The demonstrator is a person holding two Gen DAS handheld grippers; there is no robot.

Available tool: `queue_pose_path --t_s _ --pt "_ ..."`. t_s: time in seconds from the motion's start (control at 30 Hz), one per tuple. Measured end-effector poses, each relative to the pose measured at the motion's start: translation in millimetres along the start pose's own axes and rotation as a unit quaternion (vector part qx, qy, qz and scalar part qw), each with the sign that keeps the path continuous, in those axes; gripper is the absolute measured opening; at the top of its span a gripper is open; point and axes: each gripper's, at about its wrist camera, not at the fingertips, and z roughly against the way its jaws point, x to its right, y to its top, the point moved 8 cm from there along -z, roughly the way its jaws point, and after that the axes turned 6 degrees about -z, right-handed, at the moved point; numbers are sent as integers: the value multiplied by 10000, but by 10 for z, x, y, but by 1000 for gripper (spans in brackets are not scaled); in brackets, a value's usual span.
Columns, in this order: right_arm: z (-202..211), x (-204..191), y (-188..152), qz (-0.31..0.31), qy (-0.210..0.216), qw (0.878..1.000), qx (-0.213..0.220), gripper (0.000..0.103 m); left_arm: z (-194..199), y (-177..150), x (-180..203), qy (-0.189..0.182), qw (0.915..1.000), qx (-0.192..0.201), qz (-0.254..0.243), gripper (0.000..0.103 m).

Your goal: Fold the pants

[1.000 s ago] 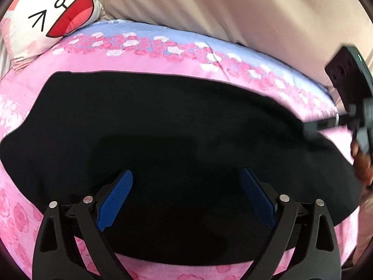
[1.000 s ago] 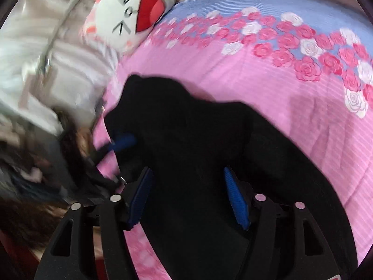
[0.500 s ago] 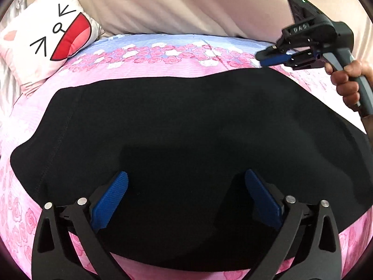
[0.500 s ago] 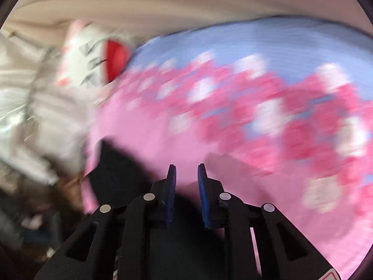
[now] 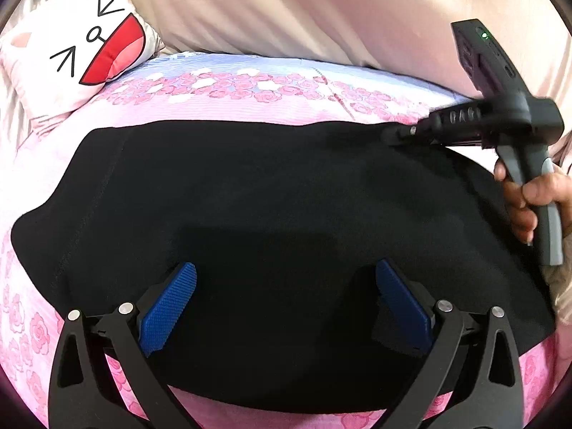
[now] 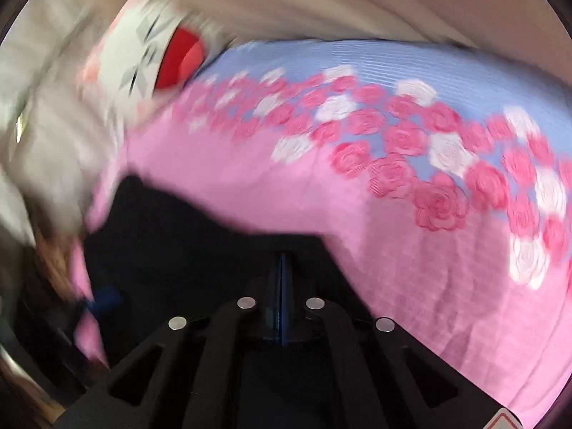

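Observation:
The black pants [image 5: 268, 207] lie spread flat across the pink flowered bedspread [image 5: 221, 111]. My left gripper [image 5: 286, 279] is open, its blue pads [image 5: 168, 307] wide apart just above the near part of the pants. My right gripper [image 5: 393, 135] shows in the left wrist view at the pants' far right edge, with its tip on the cloth. In the right wrist view the right gripper [image 6: 281, 268] is shut, blue pads pressed together at the edge of the black pants [image 6: 200, 246]; whether cloth sits between them is hidden.
A white cartoon-face pillow [image 5: 82, 50] leans at the back left; it is blurred in the right wrist view [image 6: 150, 53]. A beige curtain [image 5: 304, 10] hangs behind the bed. A hand [image 5: 529, 200] holds the right gripper's handle.
My right gripper closed from wide open to shut and came down onto the far right edge of the pants. My left gripper stayed open over the near side.

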Motion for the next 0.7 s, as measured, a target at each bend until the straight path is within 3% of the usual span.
queue_pose_path --t_s 0.03,0.17,0.23,0.27,0.33,0.37,0.4,0.47,0.53,0.57,0.63,0.7 --pt "71 -139 -20 192 30 9997 123 13 6 2 -21 1 10000 22 51 98" --pt "91 -795 -264 999 332 9944 34 13 -6 7 -23 36 10000 33 86 98" --pt "-229 -824 -315 1252 -188 9918 -169 12 37 42 -69 112 9997 157 161 98" --pt "-357 -795 -251 1240 -359 9915 -141 10 111 93 -176 286 9984 377 313 98" --pt "-355 -721 -15 682 -200 9974 114 5 231 147 -406 729 9940 602 554 98" --pt "-290 -670 95 306 -118 9991 252 7 253 169 -622 992 9910 569 691 98" --pt "-232 -701 132 229 24 9992 331 18 234 153 -773 1126 9895 449 790 98" --pt "-108 -889 -4 474 310 9980 273 18 139 52 -1153 1278 9852 101 1142 98" --pt "-91 -1038 -249 771 423 9961 35 19 106 -37 -1339 1203 9826 51 1417 97" --pt "-146 -1054 -328 863 294 9958 -27 20 117 -49 -1332 1155 9840 114 1350 98" --pt "-277 -972 -329 858 70 9963 73 11 84 -52 -1226 1548 9824 22 1045 98" --pt "-261 -885 -222 420 50 9990 135 4 92 -43 -1132 1826 9792 -9 882 98"
